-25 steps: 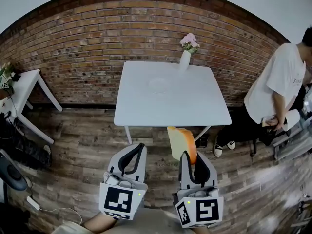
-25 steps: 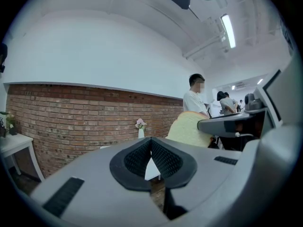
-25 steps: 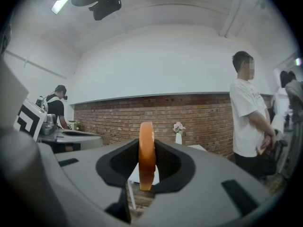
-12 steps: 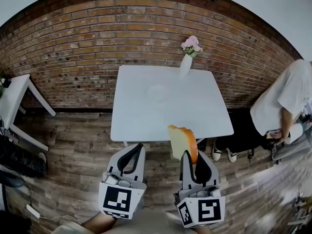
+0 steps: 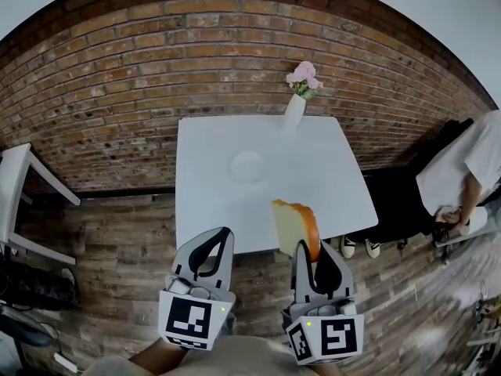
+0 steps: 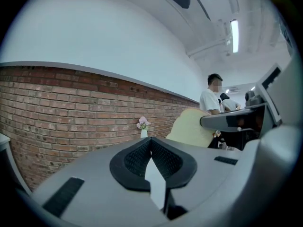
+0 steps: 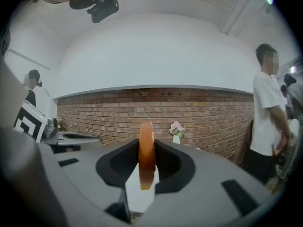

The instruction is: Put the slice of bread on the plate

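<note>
Moved: desk (image 5: pixel 205 210) brought nearer.
Right hand-held gripper (image 5: pixel 311 249): slice of bread (image 5: pixel 291 224) clamped.
Left hand-held gripper (image 5: pixel 221 235): closed, empty.
Risk: slice slipped from edge grip before plate (image 5: pixel 247 165).

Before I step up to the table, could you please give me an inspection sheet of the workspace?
Surface: white table, standing on a wood-plank floor.
Job's things: slice of bread, held upright in the air at the table's near side; plate, pale, near the table's middle, nothing on it.
Clutter: vase of pink flowers at the table's far edge.
Claws: right claw shut on the slice of bread; left claw shut, empty.
Cables: nothing seen on the table.
Surroundings: brick wall behind; person at the right; second white table at the left.
</note>
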Tool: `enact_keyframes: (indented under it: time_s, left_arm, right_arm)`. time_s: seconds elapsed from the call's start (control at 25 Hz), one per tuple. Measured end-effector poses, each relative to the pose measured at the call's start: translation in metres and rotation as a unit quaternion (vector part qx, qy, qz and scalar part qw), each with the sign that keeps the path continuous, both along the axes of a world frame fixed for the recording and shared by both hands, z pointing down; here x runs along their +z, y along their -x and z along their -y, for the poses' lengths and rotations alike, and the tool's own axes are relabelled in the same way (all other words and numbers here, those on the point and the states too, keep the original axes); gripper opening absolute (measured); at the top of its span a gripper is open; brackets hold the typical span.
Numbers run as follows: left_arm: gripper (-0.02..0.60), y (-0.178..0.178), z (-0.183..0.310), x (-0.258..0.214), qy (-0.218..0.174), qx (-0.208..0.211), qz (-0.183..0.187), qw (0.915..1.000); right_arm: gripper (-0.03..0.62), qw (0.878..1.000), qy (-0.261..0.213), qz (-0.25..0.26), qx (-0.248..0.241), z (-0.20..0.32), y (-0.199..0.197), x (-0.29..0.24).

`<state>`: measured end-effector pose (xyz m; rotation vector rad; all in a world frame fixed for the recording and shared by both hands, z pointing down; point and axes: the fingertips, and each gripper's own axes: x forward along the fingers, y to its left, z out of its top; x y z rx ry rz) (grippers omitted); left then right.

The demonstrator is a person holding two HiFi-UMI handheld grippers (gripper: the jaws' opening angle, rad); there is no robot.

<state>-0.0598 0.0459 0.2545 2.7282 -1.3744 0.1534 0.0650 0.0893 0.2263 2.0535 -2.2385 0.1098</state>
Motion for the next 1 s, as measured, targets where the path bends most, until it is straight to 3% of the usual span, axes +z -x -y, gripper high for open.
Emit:
enact_keyframes:
  time_s: [0.6,1.0]
  left_arm:
    - [0.009,-0.004,0.063,0.005,0.01,0.022,0.0,0.9997]
    - [0.009,-0.014,0.1,0.009,0.021,0.004,-0.001,0.9998]
  right_arm:
    - [0.094,1.0,0.009,0.013,0.027,0.056,-0.003,0.006]
    - [0.094,0.999,0.022,0.019,0.013,0.097,-0.016,0.012]
